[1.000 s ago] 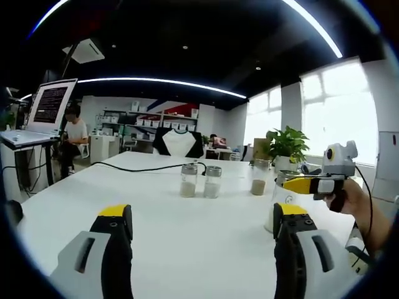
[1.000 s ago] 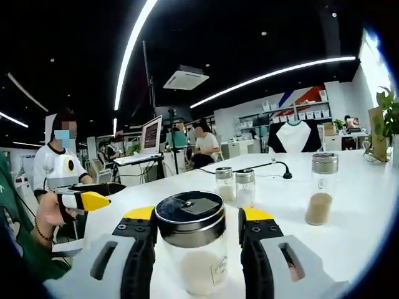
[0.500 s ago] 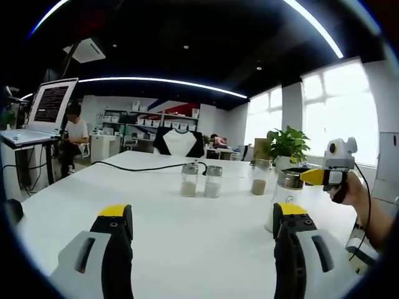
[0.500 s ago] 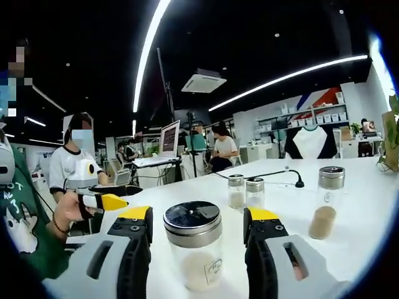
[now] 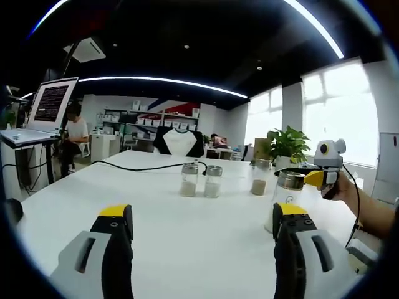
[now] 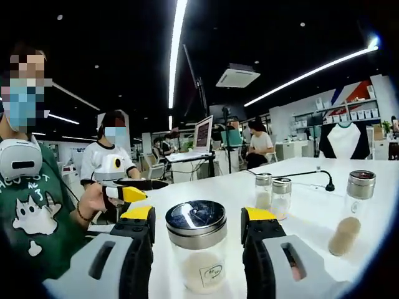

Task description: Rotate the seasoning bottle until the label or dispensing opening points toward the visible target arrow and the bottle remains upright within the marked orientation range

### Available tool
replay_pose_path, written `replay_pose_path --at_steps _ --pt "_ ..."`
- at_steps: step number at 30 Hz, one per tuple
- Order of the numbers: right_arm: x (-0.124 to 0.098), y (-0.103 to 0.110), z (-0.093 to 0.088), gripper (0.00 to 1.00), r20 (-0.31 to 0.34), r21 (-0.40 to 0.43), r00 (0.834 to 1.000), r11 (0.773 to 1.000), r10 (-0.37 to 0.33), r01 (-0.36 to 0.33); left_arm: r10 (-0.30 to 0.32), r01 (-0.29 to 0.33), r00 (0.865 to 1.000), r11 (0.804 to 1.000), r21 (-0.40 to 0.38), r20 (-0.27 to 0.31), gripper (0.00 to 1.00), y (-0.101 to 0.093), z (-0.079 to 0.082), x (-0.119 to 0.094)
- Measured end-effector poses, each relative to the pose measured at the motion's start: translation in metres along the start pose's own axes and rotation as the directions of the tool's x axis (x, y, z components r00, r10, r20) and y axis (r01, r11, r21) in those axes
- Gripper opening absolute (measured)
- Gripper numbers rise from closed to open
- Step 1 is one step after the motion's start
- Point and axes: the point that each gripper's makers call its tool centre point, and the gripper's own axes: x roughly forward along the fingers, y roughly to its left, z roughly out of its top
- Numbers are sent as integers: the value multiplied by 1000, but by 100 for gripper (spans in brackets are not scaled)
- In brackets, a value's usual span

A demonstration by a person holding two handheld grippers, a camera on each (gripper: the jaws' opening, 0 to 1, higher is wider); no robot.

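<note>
In the right gripper view, the right gripper (image 6: 197, 230) stands with its jaws spread, released, and the seasoning bottle (image 6: 197, 252) stands upright between them on the white tabletop (image 6: 312, 212), a gap showing on each side. Its steel lid faces up and a small label shows low on the glass. Left of it, the left gripper (image 6: 128, 194) is held in a hand. Beyond the bottle stands a pair of small shakers (image 6: 272, 196), and to the right a taller jar (image 6: 352, 210) of brown powder.

In the left gripper view, the left gripper (image 5: 202, 215) is released over bare tabletop; the seasoning bottle (image 5: 283, 199) stands just beyond its right jaw.
</note>
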Motion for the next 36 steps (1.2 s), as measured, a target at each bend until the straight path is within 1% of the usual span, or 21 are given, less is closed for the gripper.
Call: replay_pose_path --at_steps 5,9,13,14,20,25,36 --pt "2 -3 -8 52 -11 13 1000 1000 11 -11 1 -1 1000 1000 -3 -2 98 0 -1 -1" --pt "3 0 -7 49 16 9 999 1000 28 -28 0 0 1000 1000 -4 -2 98 -1 -1 -1" --pt "5 7 -5 40 23 -10 998 998 62 -61 -3 3 1000 1000 -6 -5 98 -3 -3 -2" --pt "5 7 -5 40 20 -35 998 998 55 -55 -3 3 1000 1000 -7 -5 98 -5 -3 -2" --pt "5 6 -6 39 10 -40 999 998 50 -49 -1 1 1000 1000 -12 -9 97 -9 -6 -4" --pt "6 6 -6 39 25 -44 999 998 45 -44 0 0 1000 1000 -10 -3 97 -8 -3 -4" --pt "7 4 -6 39 37 -46 999 999 18 -16 -16 16 1000 1000 -16 -3 97 -6 -3 -2"
